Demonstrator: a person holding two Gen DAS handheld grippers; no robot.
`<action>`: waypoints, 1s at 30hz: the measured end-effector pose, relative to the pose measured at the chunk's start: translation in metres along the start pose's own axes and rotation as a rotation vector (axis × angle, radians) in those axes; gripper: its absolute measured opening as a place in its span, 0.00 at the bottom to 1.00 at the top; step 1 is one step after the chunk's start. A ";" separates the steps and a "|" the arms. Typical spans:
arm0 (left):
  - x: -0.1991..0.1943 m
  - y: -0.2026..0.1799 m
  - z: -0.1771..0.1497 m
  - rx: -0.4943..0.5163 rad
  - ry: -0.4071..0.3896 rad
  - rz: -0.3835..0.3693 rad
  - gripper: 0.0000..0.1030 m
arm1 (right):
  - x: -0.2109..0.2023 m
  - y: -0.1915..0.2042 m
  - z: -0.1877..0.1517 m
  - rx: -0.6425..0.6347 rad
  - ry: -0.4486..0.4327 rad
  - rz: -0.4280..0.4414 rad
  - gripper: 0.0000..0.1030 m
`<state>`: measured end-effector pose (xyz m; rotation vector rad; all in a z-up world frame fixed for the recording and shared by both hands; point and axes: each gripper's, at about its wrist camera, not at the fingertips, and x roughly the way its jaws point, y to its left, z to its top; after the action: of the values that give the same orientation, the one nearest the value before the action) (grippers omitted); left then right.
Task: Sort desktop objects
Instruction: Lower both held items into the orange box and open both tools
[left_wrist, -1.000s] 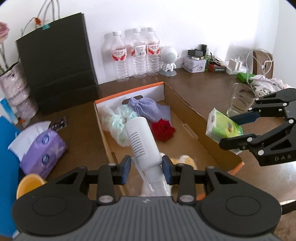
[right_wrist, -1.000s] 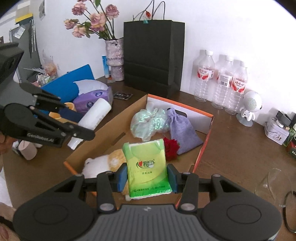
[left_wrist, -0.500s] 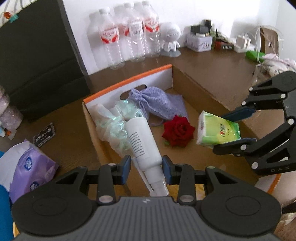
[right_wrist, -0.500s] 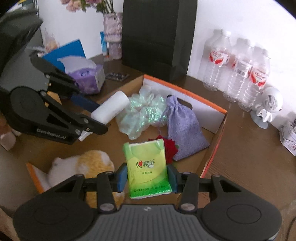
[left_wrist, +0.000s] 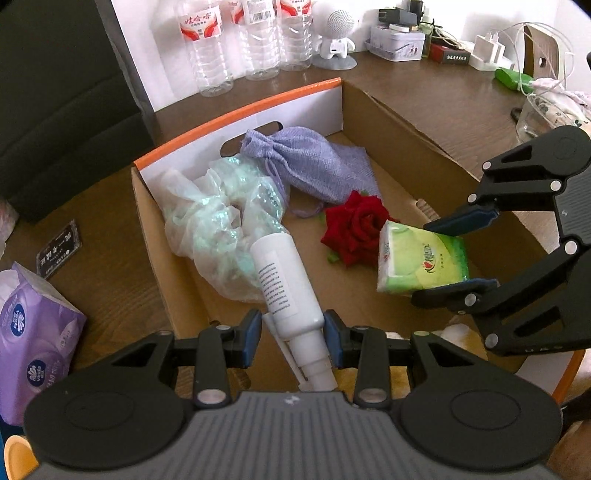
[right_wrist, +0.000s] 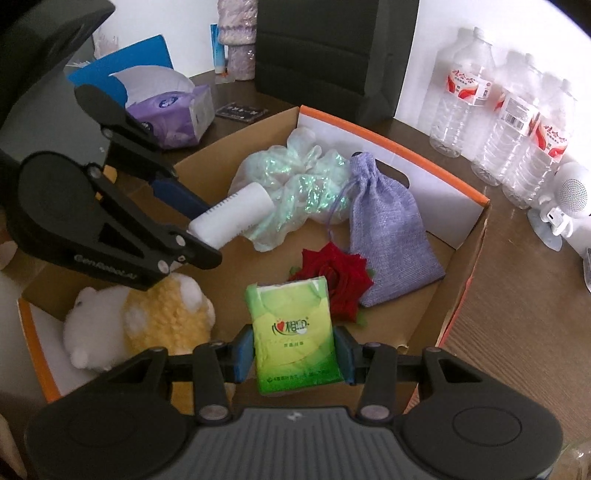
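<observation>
left gripper (left_wrist: 292, 329), frame bottom: clamps white plastic pump bottle (left_wrist: 284, 284) | right gripper (right_wrist: 294, 353), frame bottom: clamps green tissue packet (right_wrist: 293, 334) | both over brown cardboard box (left_wrist: 406, 122)

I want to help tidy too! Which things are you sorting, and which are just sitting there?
Being sorted:
- white plastic pump bottle, held by left gripper
- green tissue packet, held by right gripper
- brown cardboard box they hang over

Just sitting there:
- clear water bottles
- black paper bag

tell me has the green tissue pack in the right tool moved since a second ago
Yes. The green tissue pack, clamped in the right tool, has come down into the cardboard box; it now hangs beside the red rose.
</observation>
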<state>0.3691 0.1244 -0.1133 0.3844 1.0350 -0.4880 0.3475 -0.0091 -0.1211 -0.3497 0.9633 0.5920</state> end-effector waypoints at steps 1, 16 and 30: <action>0.000 0.000 0.000 -0.001 0.001 -0.002 0.37 | 0.000 0.000 0.000 0.000 0.000 0.001 0.43; -0.038 0.005 0.000 -0.066 -0.099 0.036 0.66 | -0.022 -0.001 0.003 0.081 -0.068 -0.024 0.72; -0.105 0.003 -0.033 -0.263 -0.236 0.101 1.00 | -0.080 0.022 -0.016 0.226 -0.145 -0.028 1.00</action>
<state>0.3024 0.1657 -0.0353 0.1393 0.8327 -0.2936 0.2887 -0.0254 -0.0626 -0.1169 0.8741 0.4712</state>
